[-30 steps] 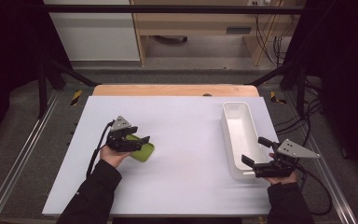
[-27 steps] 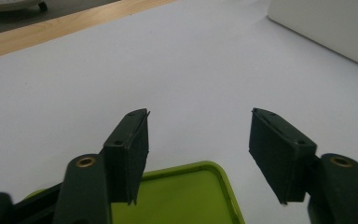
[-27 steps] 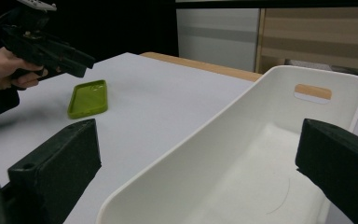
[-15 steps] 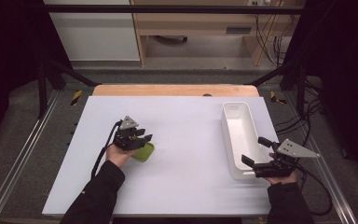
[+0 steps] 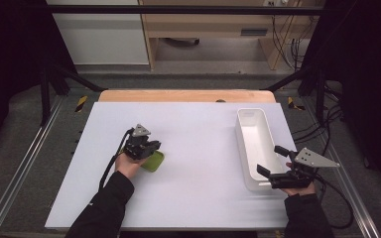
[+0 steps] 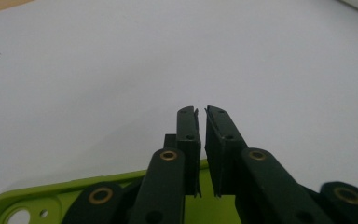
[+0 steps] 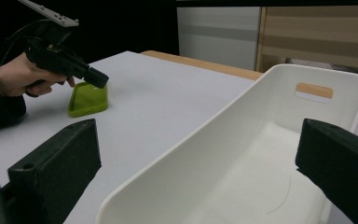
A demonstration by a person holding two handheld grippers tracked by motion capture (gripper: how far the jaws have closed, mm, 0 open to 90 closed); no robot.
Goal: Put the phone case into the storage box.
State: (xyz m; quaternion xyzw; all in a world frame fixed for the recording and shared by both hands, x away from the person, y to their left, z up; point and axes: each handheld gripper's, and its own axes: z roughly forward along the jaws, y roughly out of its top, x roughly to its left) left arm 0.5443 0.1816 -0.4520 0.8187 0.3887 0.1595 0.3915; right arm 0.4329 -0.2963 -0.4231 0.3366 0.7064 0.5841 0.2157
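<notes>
A lime-green phone case [image 5: 155,162] lies flat, hollow side up, on the left half of the white table. My left gripper [image 5: 153,148] is lowered onto its far edge. In the left gripper view the jaws [image 6: 201,112] have just been closing to a thin slit, with the case's [image 6: 37,198] rim in that slit and the tips reaching past it over bare table. The right gripper view shows that gripper [image 7: 98,78] touching the case's [image 7: 87,100] top rim. My right gripper [image 5: 269,159] stands open at the near end of a white bin [image 5: 250,115], one jaw on each side of it [image 7: 200,140].
The long white bin [image 7: 335,79] has nothing in it and has a handle slot in its far end. The white tabletop [image 5: 203,148] ends at a wooden strip [image 5: 186,95] at the back. Metal rails run along both sides.
The left gripper has shifted slightly right and down onto the green case and its jaws have come together. The right gripper and the bin have kept still.
</notes>
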